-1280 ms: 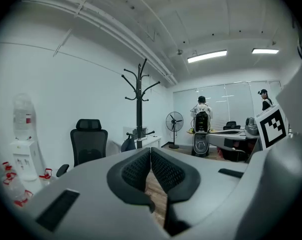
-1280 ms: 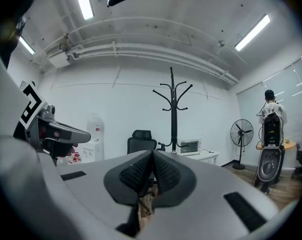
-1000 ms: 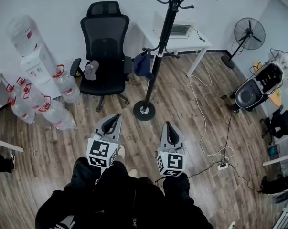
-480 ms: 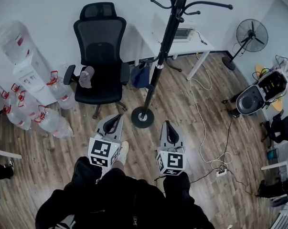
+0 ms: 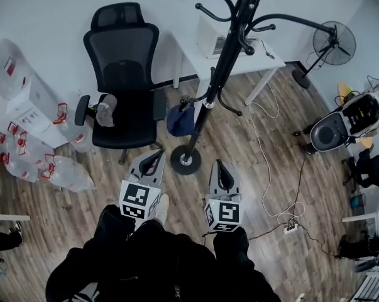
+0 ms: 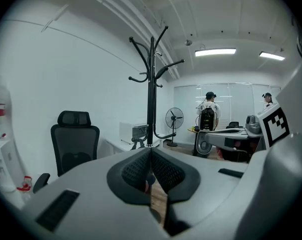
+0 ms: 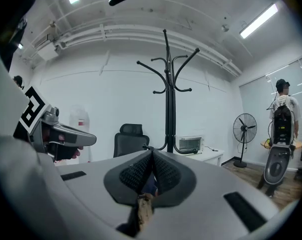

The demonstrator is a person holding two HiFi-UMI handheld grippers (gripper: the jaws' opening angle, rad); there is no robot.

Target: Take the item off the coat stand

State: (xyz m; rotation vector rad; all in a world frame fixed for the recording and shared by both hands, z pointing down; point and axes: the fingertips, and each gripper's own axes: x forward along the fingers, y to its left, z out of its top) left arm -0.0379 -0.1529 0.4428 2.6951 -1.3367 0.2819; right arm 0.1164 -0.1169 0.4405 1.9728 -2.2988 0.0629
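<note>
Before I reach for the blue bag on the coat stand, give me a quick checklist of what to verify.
1. Blue bag hanging low on the coat stand: ok.
2. Left gripper open for a grab: not ok, jaws shut with nothing between them.
3. Right gripper open: not ok, shut and empty too.
4. How the bag is hooked on: cannot tell.
5. Stand upright: ok.
6. Office chair clear of the bag: cannot tell, they look close.
</note>
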